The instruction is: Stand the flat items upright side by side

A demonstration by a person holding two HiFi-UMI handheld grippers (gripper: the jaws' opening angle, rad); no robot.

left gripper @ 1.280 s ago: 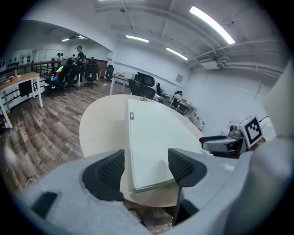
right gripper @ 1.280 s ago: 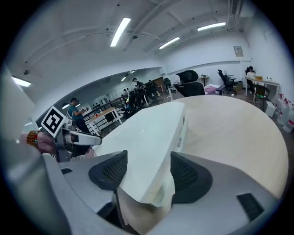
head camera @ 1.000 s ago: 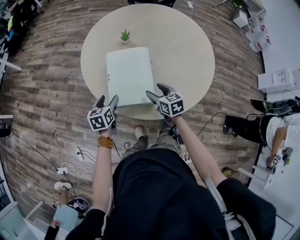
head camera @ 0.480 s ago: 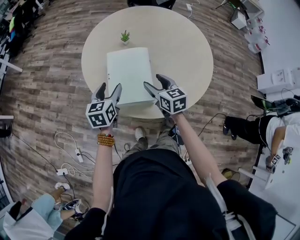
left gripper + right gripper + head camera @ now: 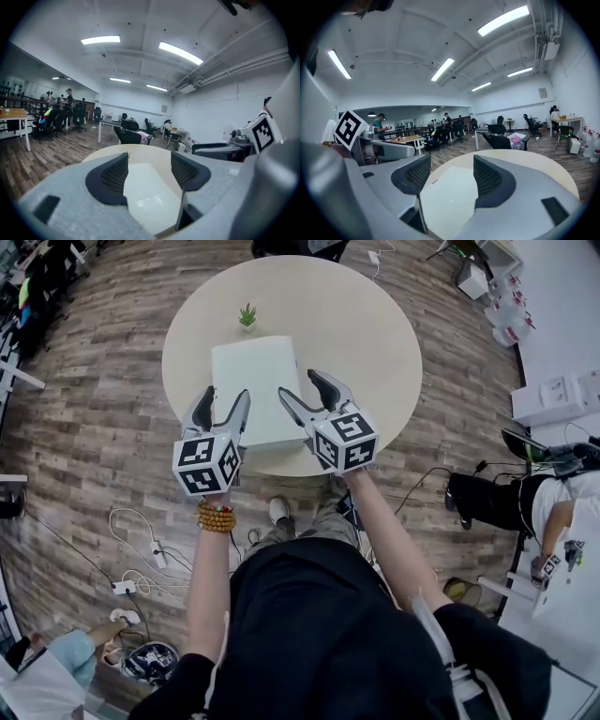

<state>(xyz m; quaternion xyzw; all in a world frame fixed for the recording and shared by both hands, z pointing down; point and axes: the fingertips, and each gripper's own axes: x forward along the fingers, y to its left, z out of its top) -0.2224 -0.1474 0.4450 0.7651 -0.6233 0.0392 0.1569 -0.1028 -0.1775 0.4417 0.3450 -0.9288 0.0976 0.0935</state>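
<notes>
The left gripper (image 5: 223,401) and right gripper (image 5: 301,387) have risen at the table's (image 5: 375,324) near edge, jaws wide and empty. They face the white flat item (image 5: 251,376), perhaps a stack of several. Nothing stands upright yet.

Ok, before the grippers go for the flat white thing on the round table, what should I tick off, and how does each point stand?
1. Left gripper ready: ok, jaws apart, nothing between them.
2. Right gripper ready: ok, jaws apart, nothing between them.
3. White flat item free to grasp: ok, it lies flat on the table with nothing on top.
4. Plant out of the way: ok, it stands apart, beyond the item's far edge.
5. Item stood upright: not ok, not yet done.
6. One item or a stack of several: cannot tell.
</notes>
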